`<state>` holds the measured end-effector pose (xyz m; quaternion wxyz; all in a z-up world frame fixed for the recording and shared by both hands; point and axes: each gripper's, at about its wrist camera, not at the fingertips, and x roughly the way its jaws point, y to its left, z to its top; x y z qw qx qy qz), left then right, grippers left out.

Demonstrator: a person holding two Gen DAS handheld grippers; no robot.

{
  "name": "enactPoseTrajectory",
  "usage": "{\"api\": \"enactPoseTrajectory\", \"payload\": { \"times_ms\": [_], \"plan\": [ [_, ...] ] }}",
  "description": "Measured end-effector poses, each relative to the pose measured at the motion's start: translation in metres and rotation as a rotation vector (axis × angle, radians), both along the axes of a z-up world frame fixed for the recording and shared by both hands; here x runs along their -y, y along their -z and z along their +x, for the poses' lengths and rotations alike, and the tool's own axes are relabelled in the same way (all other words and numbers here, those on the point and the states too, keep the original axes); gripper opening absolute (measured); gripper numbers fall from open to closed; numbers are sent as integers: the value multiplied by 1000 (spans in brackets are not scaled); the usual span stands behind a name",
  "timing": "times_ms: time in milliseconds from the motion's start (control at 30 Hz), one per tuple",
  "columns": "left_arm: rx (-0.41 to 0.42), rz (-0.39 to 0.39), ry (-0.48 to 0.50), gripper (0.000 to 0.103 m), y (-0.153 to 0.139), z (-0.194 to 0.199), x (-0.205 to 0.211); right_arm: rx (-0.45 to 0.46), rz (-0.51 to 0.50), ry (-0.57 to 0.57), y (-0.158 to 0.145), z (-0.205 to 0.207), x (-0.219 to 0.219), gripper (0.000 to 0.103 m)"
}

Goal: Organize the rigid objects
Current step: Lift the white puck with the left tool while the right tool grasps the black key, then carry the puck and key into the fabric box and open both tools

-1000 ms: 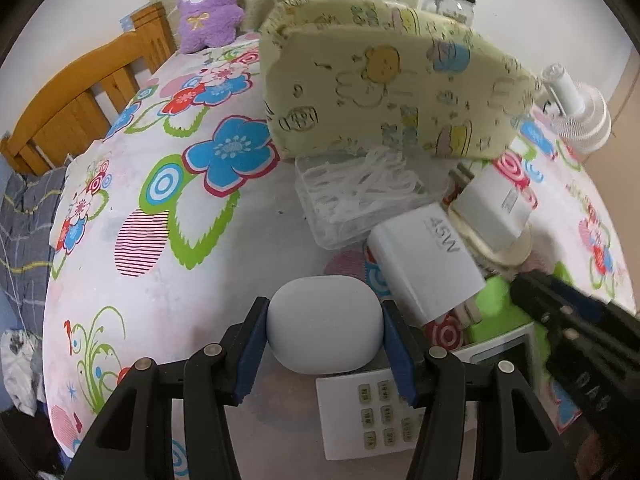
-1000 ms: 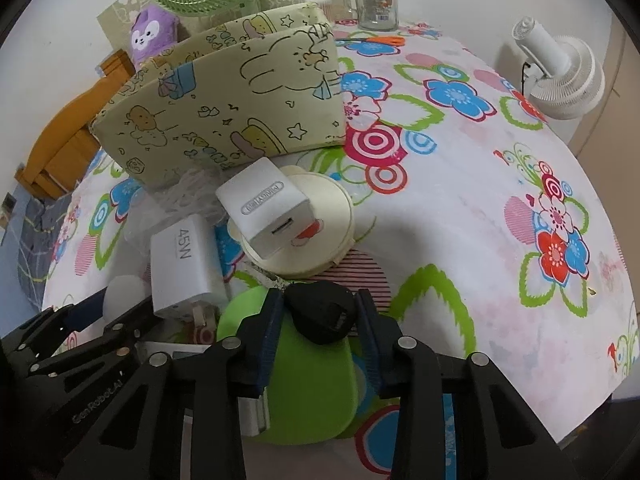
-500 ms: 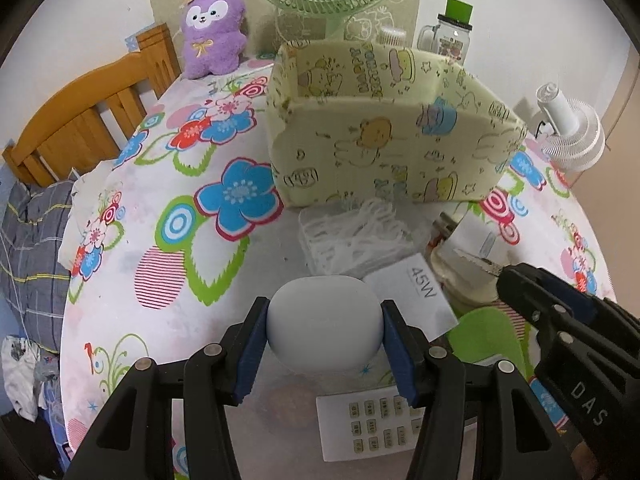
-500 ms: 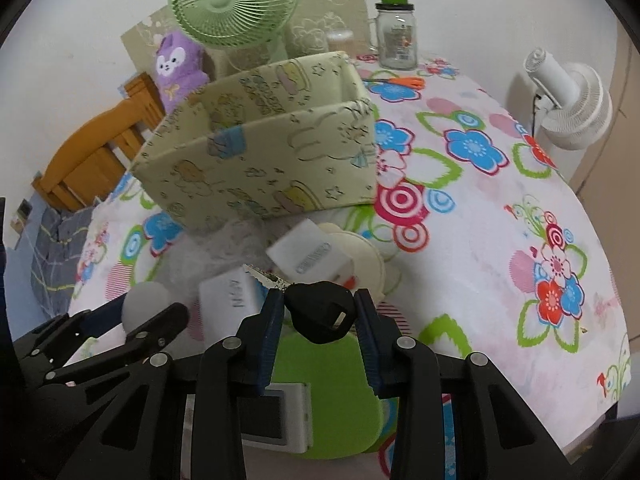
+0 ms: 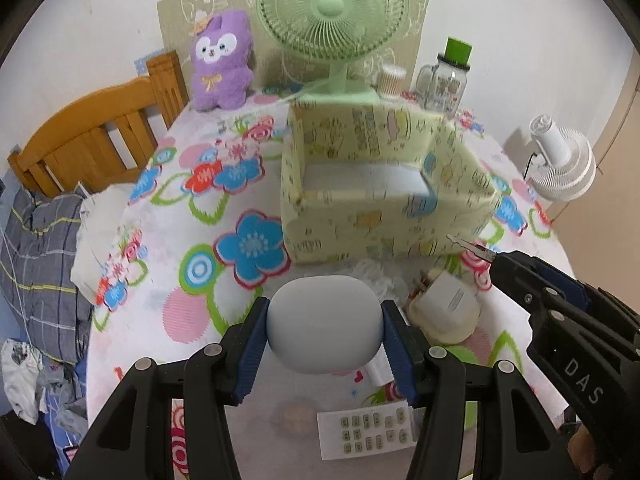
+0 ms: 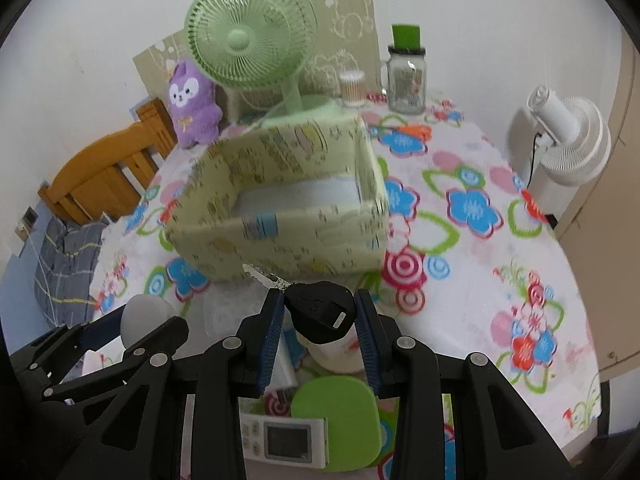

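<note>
My left gripper [image 5: 323,334] is shut on a rounded white earbud case [image 5: 323,322] and holds it above the table. It also shows in the right wrist view [image 6: 142,316]. My right gripper [image 6: 320,316] is shut on a black-headed key [image 6: 320,310] whose metal blade points up-left. The yellow patterned fabric box [image 5: 384,192] stands open-topped ahead of both grippers, its pale floor bare; it also shows in the right wrist view [image 6: 280,216]. On the table below lie a white charger on a cream round lid [image 5: 444,312], a white remote [image 5: 368,430] and a green lid [image 6: 336,420].
A green desk fan [image 5: 332,20], a purple plush [image 5: 222,64], a glass jar with a green lid [image 5: 450,76] and a cotton-swab tub [image 6: 352,88] stand behind the box. A white fan [image 6: 568,144] is at the right edge. A wooden bed frame [image 5: 96,136] is left.
Both grippers have risen with their objects, so the box's open top and the things behind it now show. The 45W charger has dropped out of sight.
</note>
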<state>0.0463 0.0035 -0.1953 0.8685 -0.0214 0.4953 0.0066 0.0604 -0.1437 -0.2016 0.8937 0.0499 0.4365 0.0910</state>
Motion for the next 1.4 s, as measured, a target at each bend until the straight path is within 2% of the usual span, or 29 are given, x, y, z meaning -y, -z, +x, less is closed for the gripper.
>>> {"api": "enactPoseTrajectory", "payload": {
  "times_ms": [167,800,1000,1400],
  "plan": [
    [60,-12,7,57,-22,8,3,21,4,-4,-22,7,-1,39],
    [97,-26,7,57,-66,37,11,55,5,-12,-72,38,1,39],
    [118,-25,0,57,-72,51,11,69,-2,-13,-77,53,1,39],
    [108,-17,-9,57,-69,81,9,48,0,-5,-71,89,2,39]
  ]
}}
